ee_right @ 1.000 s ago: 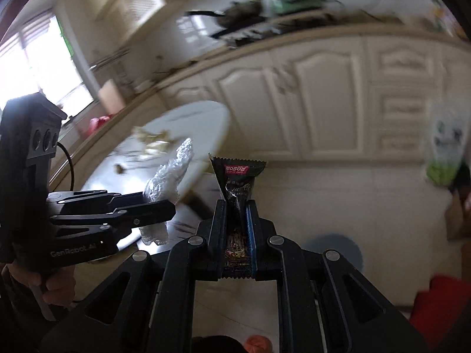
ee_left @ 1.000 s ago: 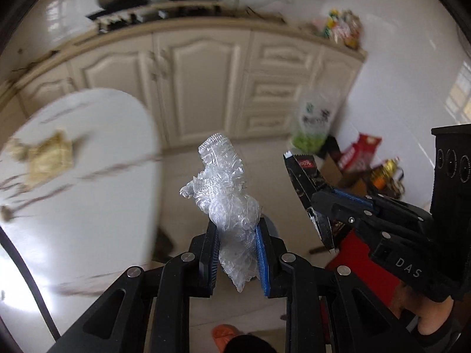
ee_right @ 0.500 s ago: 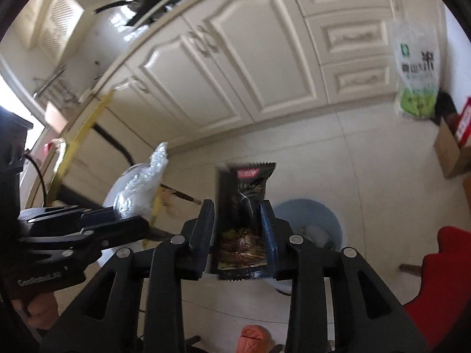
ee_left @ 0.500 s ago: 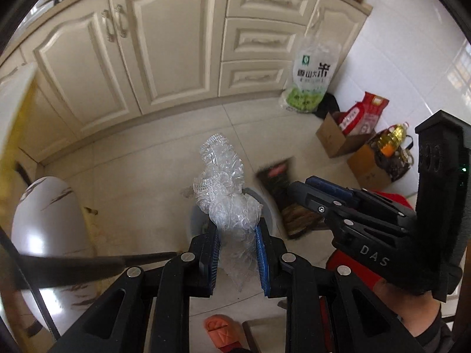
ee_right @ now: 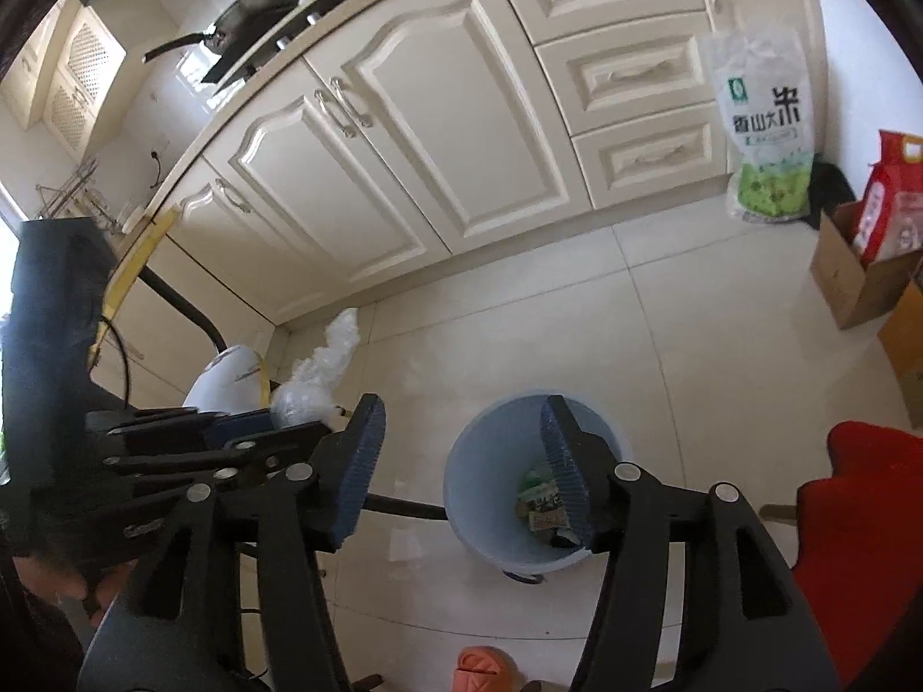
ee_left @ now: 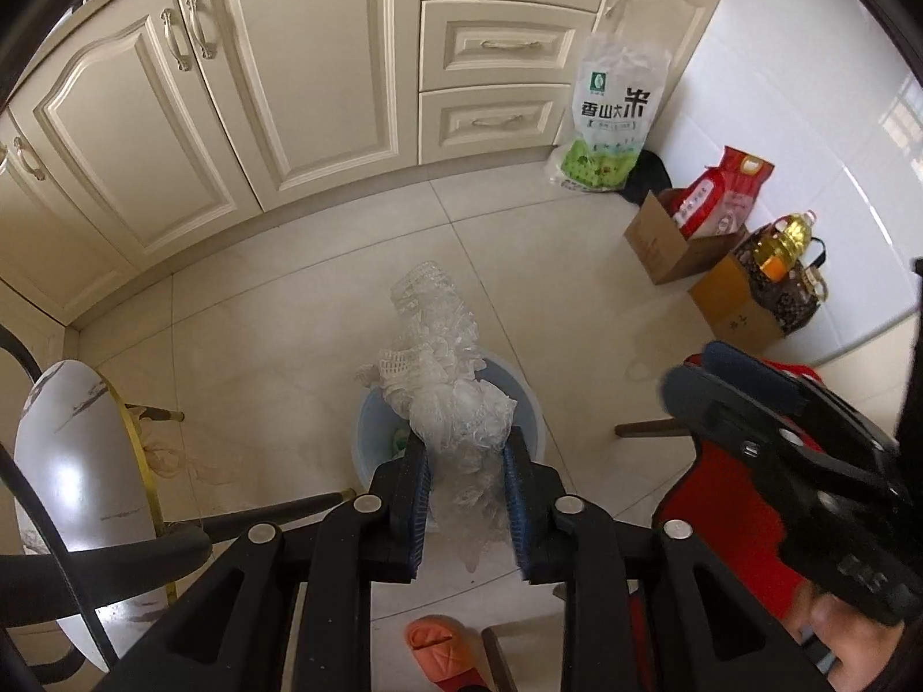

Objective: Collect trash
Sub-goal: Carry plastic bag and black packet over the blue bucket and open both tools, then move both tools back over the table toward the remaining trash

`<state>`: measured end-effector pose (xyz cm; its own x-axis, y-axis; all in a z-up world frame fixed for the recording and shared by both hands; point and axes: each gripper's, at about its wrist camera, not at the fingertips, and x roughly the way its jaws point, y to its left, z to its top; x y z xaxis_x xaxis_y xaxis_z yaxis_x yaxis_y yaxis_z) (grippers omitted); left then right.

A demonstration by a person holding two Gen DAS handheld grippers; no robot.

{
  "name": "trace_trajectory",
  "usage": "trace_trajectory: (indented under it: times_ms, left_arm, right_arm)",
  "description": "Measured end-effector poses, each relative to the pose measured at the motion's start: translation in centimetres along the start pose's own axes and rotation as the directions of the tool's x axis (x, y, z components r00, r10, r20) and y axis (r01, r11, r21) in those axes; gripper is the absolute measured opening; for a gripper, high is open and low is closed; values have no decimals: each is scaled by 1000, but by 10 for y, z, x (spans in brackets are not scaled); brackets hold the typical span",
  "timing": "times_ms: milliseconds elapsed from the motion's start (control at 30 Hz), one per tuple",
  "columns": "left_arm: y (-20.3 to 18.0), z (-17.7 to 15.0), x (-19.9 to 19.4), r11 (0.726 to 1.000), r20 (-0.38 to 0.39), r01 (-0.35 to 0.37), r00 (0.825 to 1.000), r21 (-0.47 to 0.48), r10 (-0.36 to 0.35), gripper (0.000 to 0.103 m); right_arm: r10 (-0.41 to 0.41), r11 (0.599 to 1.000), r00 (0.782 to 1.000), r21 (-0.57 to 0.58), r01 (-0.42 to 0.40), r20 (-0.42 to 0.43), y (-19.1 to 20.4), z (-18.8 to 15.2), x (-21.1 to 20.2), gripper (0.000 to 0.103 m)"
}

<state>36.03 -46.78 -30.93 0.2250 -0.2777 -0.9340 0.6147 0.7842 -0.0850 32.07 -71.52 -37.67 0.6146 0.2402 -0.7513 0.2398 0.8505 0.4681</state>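
Wrapper gone from opening right hand-held gripper point(ee_right: 461, 461) | left hand-held gripper point(ee_left: 466, 496) loosening, pinches plastic wad point(ee_left: 444, 380) | blue bin point(ee_right: 490, 536) 12 o'clock, tiled floor point(ee_left: 277, 346), cream cabinets point(ee_left: 300, 69)

Bright, even daylight fills both views, and the pale floor tiles point(ee_left: 300, 346) throw it back softly. Glare sits on the white tabletop point(ee_left: 75, 461). Straight cabinet doors point(ee_right: 404, 132) bow hard towards the black fisheye rim. Focus is sharp mid-frame, shadows faint.

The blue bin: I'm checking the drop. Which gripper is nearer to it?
Hard to call. The left gripper, clamping clear crumpled plastic, hangs above the blue bin; the right gripper, open and empty, frames its rim.
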Motion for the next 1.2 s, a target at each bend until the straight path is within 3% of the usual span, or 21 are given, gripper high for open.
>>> trace_trajectory:
  times_ms: [33, 67, 100, 167, 300, 433, 633, 733, 800, 900, 1000, 1100, 1200]
  left_arm:
    - [0, -2, -5, 1000, 3, 0, 1000, 1, 0, 25]
    - [-1, 1, -4, 1000, 5, -7, 1000, -1, 7, 36]
    - [-1, -2, -9, 1000, 8, -14, 1000, -3, 14, 54]
    - [-3, -7, -23, 999, 38, -45, 998, -5, 45, 75]
    - [-10, -22, -48, 999, 80, -45, 996, -15, 46, 76]
    - [-13, -37, -76, 1000, 126, 15, 992, -16, -13, 76]
    - [-10, -79, -142, 1000, 253, 5, 967, 2, -5, 76]
    - [-3, -115, -186, 1000, 336, -27, 942, 7, 23, 81]
    - [5, -140, -218, 998, 400, -58, 914, -19, 61, 89]
    - [16, -179, -263, 993, 492, -104, 862, -62, 121, 96]
    - [28, -222, -302, 981, 558, -150, 808, -119, 191, 100]
    - [43, -268, -334, 964, 605, -203, 750, -174, 267, 102]
    - [58, -314, -357, 946, 629, -232, 707, -225, 323, 102]
  right_arm:
    - [-3, 1000, 1000, -3, 3, 7, 1, 0, -4, 55]
    - [-6, 1000, 1000, -5, 6, 15, 2, -1, -10, 56]
    - [-10, 1000, 1000, -2, 10, 22, 2, -1, -13, 57]
    - [-19, 1000, 999, 0, 19, 34, 3, -2, -22, 59]
    - [-19, 1000, 997, -1, 19, 69, 11, -3, -44, 61]
    - [-6, 1000, 994, -21, 8, 113, 28, -2, -69, 64]
    - [7, 998, 985, -63, 4, 170, 61, -2, -109, 68]
    - [19, 993, 975, -114, 6, 220, 91, -3, -137, 75]
    - [42, 987, 964, -160, 1, 261, 117, -3, -158, 81]
    - [70, 976, 949, -219, -1, 307, 153, -6, -185, 85]
    - [105, 962, 933, -274, -7, 344, 192, -11, -208, 96]
    - [144, 943, 921, -331, -17, 362, 231, -20, -224, 99]
    - [174, 921, 915, -388, -21, 363, 269, -29, -231, 103]
